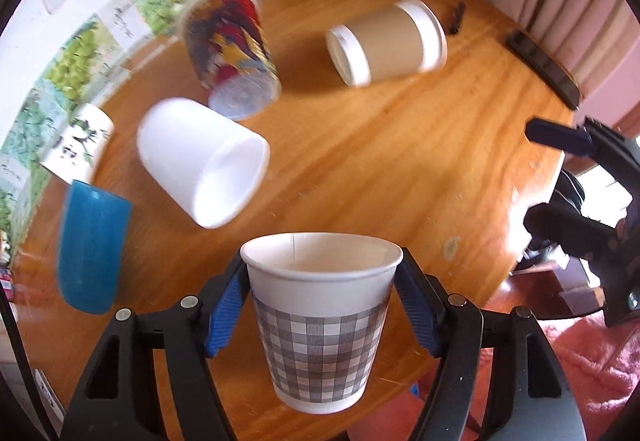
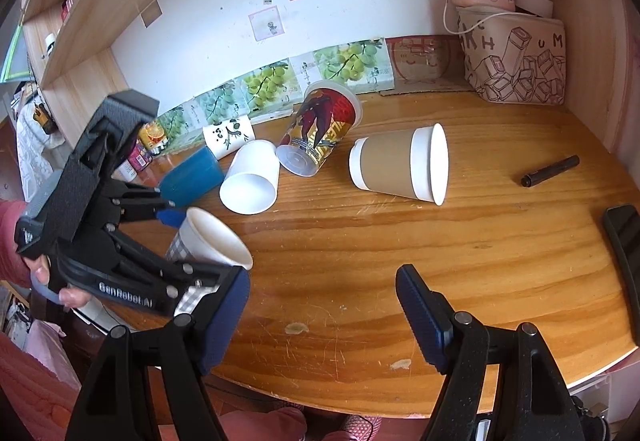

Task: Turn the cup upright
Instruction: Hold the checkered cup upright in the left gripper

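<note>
Left claw grips the checked paper cup by its sides, mouth up and showing nothing inside, held over the near edge of the tabletop. Right claw hangs open above the wood, holding nothing. Lying on their sides farther back: a plain white cup, a brown-sleeved cup, a red printed plastic cup, a blue cup and a panda-print cup. "GenRobot.AI" is printed on the left claw's frame.
</note>
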The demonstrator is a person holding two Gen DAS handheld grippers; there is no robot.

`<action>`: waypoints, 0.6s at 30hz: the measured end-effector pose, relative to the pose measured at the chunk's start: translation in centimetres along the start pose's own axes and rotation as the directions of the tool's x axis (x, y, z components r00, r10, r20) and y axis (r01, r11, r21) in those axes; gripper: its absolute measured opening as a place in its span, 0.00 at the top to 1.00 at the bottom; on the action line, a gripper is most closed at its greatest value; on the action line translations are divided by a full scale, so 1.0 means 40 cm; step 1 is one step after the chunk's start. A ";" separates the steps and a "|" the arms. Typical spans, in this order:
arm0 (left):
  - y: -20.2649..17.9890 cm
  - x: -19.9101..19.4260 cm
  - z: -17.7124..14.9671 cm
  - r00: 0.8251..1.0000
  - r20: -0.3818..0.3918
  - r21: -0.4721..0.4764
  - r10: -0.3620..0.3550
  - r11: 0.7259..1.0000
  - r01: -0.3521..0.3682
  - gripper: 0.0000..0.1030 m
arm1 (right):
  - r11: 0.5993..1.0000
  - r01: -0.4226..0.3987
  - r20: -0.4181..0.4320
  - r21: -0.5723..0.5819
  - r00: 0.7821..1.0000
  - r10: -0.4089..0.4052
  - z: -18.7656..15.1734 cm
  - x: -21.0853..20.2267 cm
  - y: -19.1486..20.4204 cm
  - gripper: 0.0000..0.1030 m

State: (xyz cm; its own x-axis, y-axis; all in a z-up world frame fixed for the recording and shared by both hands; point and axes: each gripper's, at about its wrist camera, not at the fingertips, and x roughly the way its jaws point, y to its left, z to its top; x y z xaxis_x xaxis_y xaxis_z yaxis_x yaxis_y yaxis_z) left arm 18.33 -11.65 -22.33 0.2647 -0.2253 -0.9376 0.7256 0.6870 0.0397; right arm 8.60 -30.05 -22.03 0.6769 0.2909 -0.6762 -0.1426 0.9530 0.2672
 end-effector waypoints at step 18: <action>0.121 -0.061 -0.014 0.999 0.044 -0.255 -0.011 0.967 0.022 0.29 | 0.998 -0.052 -0.027 -0.044 0.998 0.051 0.021 0.027 0.024 0.26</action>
State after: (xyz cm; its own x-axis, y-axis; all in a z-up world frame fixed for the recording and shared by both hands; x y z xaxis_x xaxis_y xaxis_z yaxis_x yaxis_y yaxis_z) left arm 20.83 -7.40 -20.04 0.2846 -0.2634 -0.9218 0.5454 0.8352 -0.0703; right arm 9.79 -28.89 -21.93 0.6489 0.3412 -0.6801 -0.2090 0.9394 0.2719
